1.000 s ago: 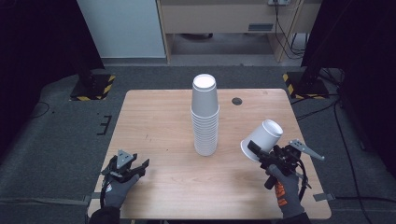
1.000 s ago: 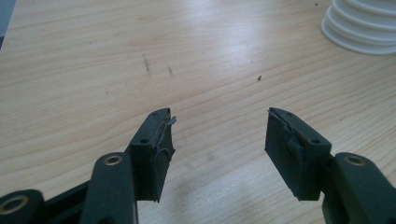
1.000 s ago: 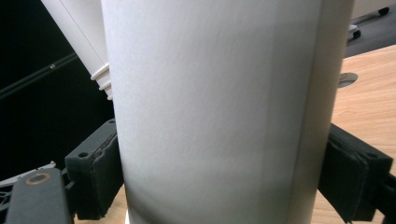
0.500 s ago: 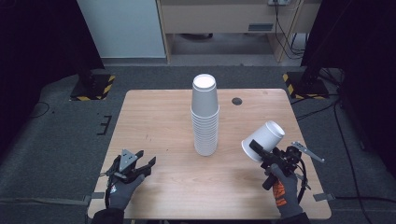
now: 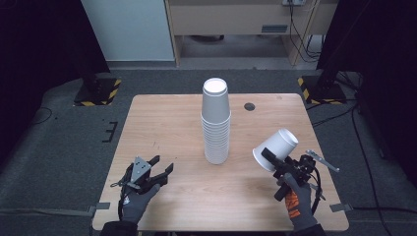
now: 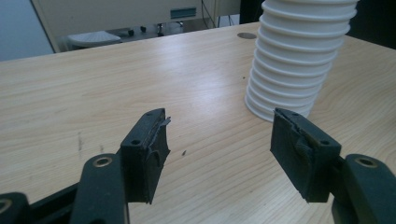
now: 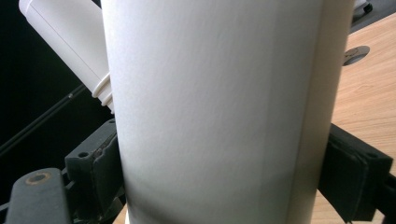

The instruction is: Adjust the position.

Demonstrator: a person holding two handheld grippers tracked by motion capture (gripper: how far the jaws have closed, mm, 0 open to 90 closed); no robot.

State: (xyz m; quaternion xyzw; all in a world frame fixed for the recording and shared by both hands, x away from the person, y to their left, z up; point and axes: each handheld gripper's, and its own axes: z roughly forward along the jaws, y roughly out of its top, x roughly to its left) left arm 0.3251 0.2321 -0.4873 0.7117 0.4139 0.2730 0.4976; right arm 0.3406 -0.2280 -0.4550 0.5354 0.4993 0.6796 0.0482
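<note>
A tall stack of white ribbed paper cups (image 5: pixel 216 123) stands upside down near the middle of the light wooden counter (image 5: pixel 167 123), its flat base uppermost. In the left gripper view the same stack (image 6: pixel 299 56) rises at the upper right, its lowest rim resting flat on the wood.

The right gripper (image 5: pixel 273 160), held in a gloved hand (image 5: pixel 298 199) with orange markings, is near the counter's right front part. Its 2 black fingers (image 5: pixel 268 155) pinch a single white paper cup (image 5: pixel 275 149), which lies tilted with its closed base pointing up and away to the right and its open mouth toward the stack. The cup is lifted off the counter and stands apart from the stack. In the right gripper view the cup's smooth white wall (image 7: pixel 219 112) sits between the 2 pads (image 7: pixel 95 163), each pressing on 1 side.

The left gripper (image 5: pixel 164 167) sits low over the counter's left front part, held in a grey gloved hand (image 5: pixel 136 199). Its fingers (image 6: pixel 144 151) are spread wide with bare wood between them, pinching nothing. It is well apart from the stack.

A small dark round hole (image 5: pixel 250 106) marks the counter behind and to the right of the stack.
</note>
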